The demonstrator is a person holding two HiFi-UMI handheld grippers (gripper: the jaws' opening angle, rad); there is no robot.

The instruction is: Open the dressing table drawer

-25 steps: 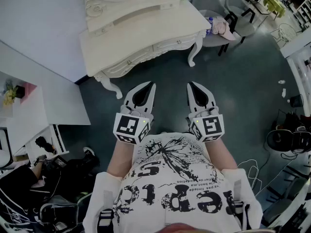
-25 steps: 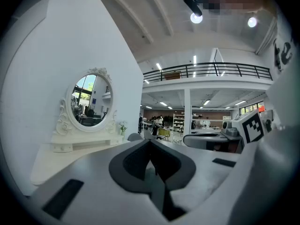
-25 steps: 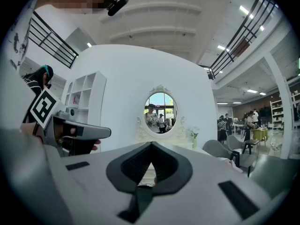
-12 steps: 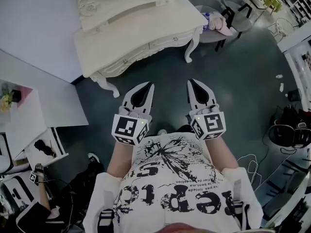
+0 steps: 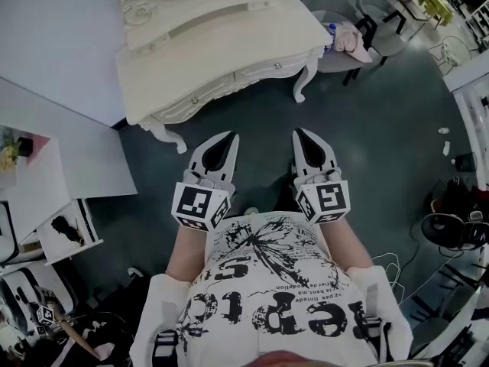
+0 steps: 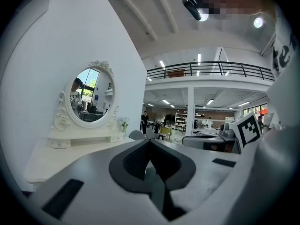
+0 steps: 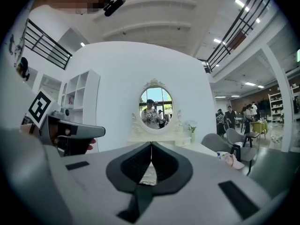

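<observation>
Seen from the head view, the cream dressing table point(image 5: 229, 48) stands in the upper middle of the frame, set at an angle against the white wall. Its carved legs rest on the dark floor point(image 5: 382, 128). The drawer point(image 5: 263, 69) sits closed in the table's front edge, flush with it and marked by a small knob. A grey chair point(image 5: 332, 2) stands at the table's right end, in the upper right of the frame, with a pink bundle point(image 5: 350, 43) on its seat.

The left gripper point(image 5: 231, 136) and the right gripper point(image 5: 296, 132) are held side by side in the centre of the frame, just above the person's printed shirt point(image 5: 275, 289). Both point toward the table but are well short of it, over bare floor.

Each gripper's own view shows its jaw tips meeting in a thin line, fully closed with nothing between them. In the right gripper view the oval mirror point(image 7: 156, 102) stands straight ahead above the closed tips. In the left gripper view it lies off to the left.
</observation>
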